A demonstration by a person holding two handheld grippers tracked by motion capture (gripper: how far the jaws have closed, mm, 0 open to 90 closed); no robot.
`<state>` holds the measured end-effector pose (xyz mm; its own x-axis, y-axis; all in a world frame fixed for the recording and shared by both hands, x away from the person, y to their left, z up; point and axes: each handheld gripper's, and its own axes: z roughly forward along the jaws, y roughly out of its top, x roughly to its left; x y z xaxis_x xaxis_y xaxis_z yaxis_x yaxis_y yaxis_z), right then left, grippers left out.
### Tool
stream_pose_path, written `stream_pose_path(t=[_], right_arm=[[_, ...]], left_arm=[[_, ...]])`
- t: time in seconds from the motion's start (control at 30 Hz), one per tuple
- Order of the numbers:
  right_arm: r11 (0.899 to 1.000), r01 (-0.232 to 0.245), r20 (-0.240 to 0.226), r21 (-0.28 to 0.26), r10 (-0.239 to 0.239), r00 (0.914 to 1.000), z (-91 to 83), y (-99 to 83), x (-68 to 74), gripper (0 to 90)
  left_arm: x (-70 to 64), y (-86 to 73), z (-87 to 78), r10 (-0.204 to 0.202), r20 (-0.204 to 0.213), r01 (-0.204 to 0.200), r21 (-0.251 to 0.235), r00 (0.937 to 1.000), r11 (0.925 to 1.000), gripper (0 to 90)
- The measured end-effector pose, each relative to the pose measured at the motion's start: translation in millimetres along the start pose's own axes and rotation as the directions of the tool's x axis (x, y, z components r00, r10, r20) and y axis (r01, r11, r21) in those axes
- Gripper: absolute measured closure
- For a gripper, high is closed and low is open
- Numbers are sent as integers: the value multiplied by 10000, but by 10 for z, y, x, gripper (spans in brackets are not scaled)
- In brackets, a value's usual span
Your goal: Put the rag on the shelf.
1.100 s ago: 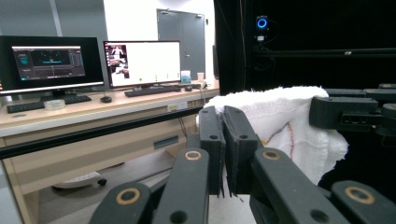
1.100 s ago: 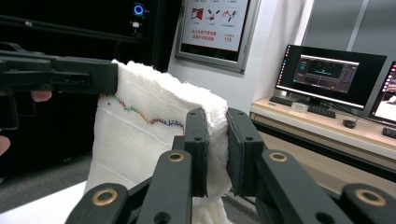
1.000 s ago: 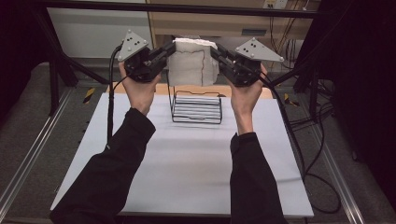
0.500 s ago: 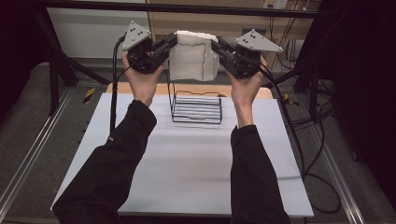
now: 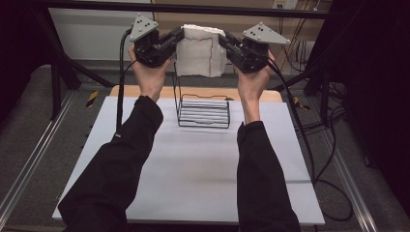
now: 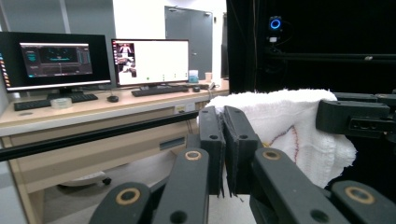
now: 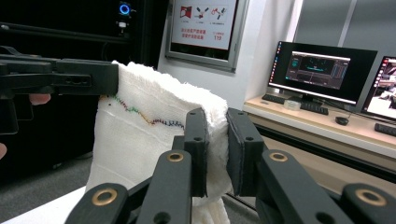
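A black wire rack (image 5: 203, 110) stands toward the far end of the white counter (image 5: 193, 169), with a strip of wooden board (image 5: 256, 93) showing just behind it. In the left gripper view, two lit monitors (image 6: 150, 61), keyboards (image 6: 159, 90) and what looks like a roll of tape (image 6: 61, 102) sit on a long wooden desk (image 6: 93, 116) well beyond. A red-and-white poster (image 7: 203, 22) hangs on the wall.

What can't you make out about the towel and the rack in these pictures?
- Towel: its top corners, high view and both gripper views, are covered by the left hand-held gripper and right hand-held gripper.
- Towel's lower edge: right gripper view, hidden behind the jaws.
- Wire rack: high view, upper back part behind the towel.
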<state>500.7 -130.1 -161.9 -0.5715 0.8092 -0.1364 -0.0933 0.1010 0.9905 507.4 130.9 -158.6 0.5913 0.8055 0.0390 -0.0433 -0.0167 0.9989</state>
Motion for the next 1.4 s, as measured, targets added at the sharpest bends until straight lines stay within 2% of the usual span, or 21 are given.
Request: stream_pose_path(t=[0.17, 0.3, 0.37, 0.6, 0.73, 0.83, 0.97, 1.27, 1.4], right_arm=[[9998, -9, 61, 177, 8, 10000, 70, -23, -27, 795], [9997, -54, 113, 218, 52, 9999, 123, -22, -54, 795], [9996, -95, 149, 251, 91, 9998, 149, -17, -64, 795], [9989, -184, 230, 437, 174, 9996, 235, -53, -120, 794], [9985, -103, 252, 545, 89, 9996, 274, -82, -141, 794], [9978, -228, 284, 621, 211, 9994, 315, -114, -162, 793], [9969, -297, 284, 723, 277, 9992, 340, -150, -176, 793], [9945, -222, 230, 1020, 200, 9995, 345, -246, -168, 791], [9943, -187, 186, 1047, 169, 9997, 347, -270, -150, 791]], left_arm=[[58, 7, 87, -264, -76, 265, 175, 9996, 9995, 868], [86, 18, 134, -126, -134, 129, 268, 9998, 9996, 868], [106, 17, 164, -275, -151, 279, 296, 9995, 9992, 868], [148, -38, 258, -233, -218, 242, 441, 9995, 9987, 868], [183, -93, 314, -324, -216, 335, 562, 9992, 9979, 868], [193, -115, 350, -377, -246, 392, 651, 9990, 9971, 869], [201, -153, 360, -254, -224, 271, 787, 9994, 9965, 868], [214, -281, 338, -308, -71, 314, 1032, 9995, 9942, 868], [221, -315, 300, -332, -13, 332, 950, 9994, 9949, 868]])
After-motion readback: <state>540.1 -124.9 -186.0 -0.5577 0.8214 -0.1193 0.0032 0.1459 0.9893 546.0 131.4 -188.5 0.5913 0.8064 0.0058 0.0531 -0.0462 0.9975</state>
